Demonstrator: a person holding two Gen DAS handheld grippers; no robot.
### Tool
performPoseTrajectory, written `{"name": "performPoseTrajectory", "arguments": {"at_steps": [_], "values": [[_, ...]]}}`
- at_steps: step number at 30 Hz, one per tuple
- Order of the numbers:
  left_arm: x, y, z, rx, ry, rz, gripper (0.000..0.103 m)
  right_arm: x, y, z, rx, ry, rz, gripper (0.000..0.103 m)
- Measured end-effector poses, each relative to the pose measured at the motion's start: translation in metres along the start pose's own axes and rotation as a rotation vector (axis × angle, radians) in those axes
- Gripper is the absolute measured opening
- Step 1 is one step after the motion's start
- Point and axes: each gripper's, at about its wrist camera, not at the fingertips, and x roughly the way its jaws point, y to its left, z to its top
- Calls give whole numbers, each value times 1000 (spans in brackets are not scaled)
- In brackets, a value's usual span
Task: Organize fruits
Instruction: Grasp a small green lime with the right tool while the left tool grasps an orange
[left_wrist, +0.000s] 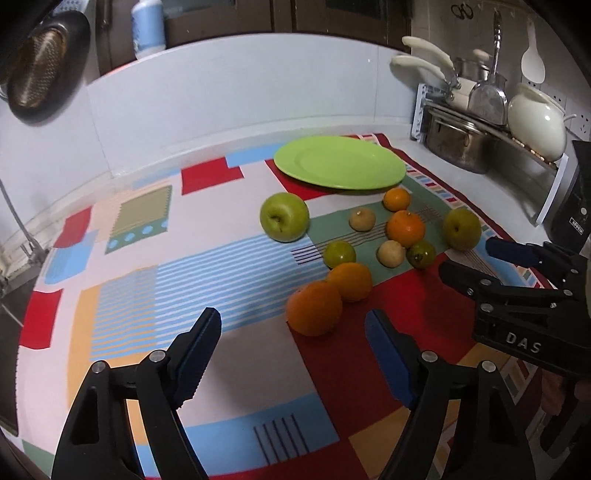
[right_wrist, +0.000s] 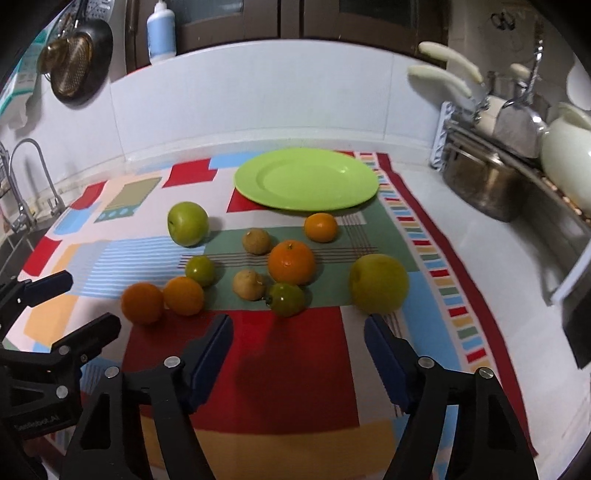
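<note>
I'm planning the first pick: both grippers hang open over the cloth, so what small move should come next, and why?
Probably ease the left gripper forward around the nearest orange. Its jaws are open with nothing between them, that orange lies just ahead, and the plate holds no fruit yet.

The light was dim and warm, from overhead. My right claw (right_wrist: 298, 358) cast a soft shadow on the cloth (right_wrist: 295, 369). The plate (right_wrist: 306, 181) showed faint glare. Both views bowed hard at the dark edges, and the rack (right_wrist: 517, 155) at far right was blurred.
</note>
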Motion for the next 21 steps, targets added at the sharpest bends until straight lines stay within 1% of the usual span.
{"name": "performPoseTrajectory", "arguments": {"at_steps": [3,5,8,12,17,18,21], "values": [[10,-1,3,2,19,-8,75,12,-2,2,2,25,11,66],[15,-3,3,8,26,-8,73,21,-5,3,10,43,25,65],[21,-7,4,35,35,-14,67,32,-8,4,24,72,44,58],[27,-8,6,42,46,-30,61,42,-10,6,35,87,57,52],[34,-10,5,54,66,-60,48,49,-10,9,38,103,71,49],[35,-9,4,51,72,-67,45,50,-9,10,37,105,77,46],[38,-5,4,34,85,-87,40,53,-5,12,24,106,72,42]]}}
